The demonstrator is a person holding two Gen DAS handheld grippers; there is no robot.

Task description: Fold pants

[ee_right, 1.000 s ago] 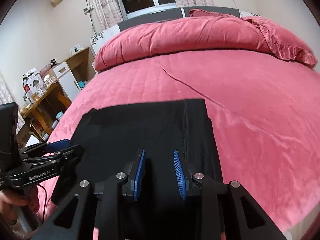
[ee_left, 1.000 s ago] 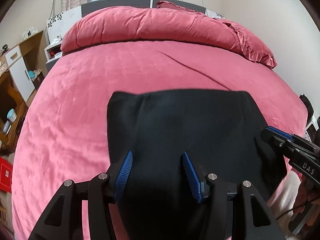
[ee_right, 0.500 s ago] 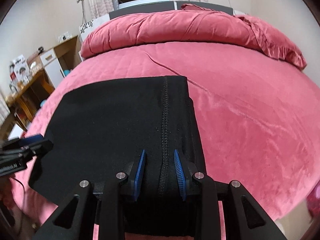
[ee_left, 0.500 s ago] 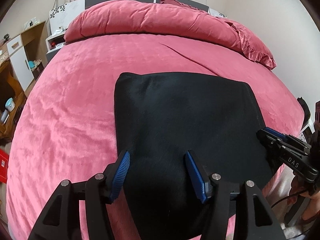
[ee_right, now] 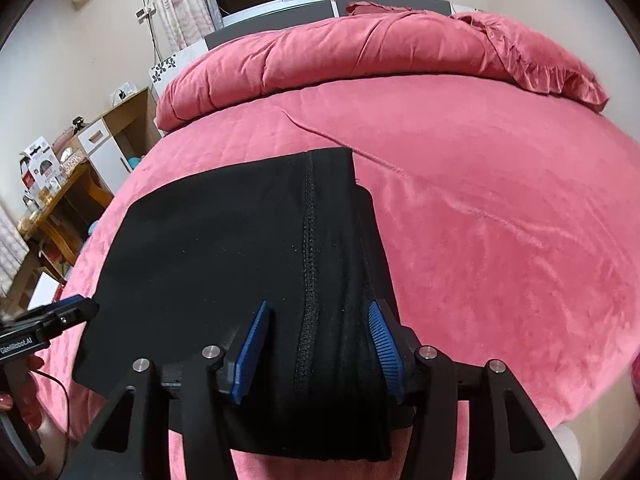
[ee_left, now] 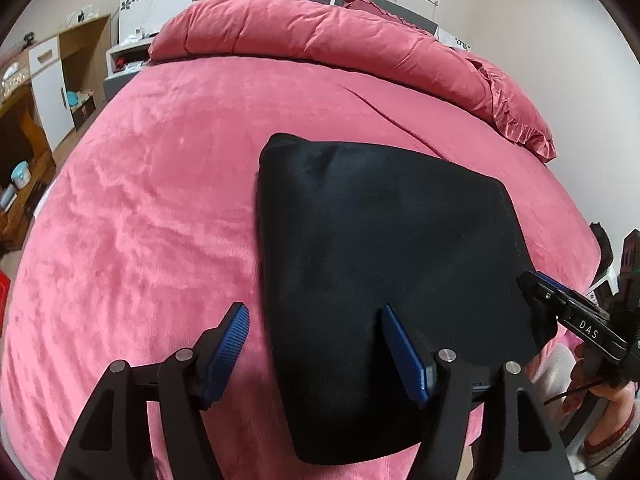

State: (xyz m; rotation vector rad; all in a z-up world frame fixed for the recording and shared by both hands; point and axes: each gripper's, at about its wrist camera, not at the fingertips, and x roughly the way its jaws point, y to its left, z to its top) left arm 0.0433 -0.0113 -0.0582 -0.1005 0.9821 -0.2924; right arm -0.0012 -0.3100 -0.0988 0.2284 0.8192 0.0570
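Observation:
Black pants (ee_left: 384, 264) lie folded into a flat rectangle on the pink bed (ee_left: 152, 208), near its front edge. They also show in the right wrist view (ee_right: 224, 248), with a stitched seam (ee_right: 308, 264) running down the right part. My left gripper (ee_left: 316, 344) is open over the pants' left edge and holds nothing. My right gripper (ee_right: 316, 340) is open, its blue fingers either side of the seam, holding nothing. Each gripper's tip shows in the other's view, the right one (ee_left: 560, 304) at the pants' right edge, the left one (ee_right: 52, 320) at their left edge.
A rolled pink duvet (ee_left: 320, 36) and a frilled pillow (ee_left: 516, 116) lie at the head of the bed. Wooden desks and shelves (ee_right: 68, 168) stand to the left. The bed's front edge is just below the pants.
Both grippers have opened wider and let go of the pants, which now lie flat on the bed. The cameras have tilted and drawn back a little.

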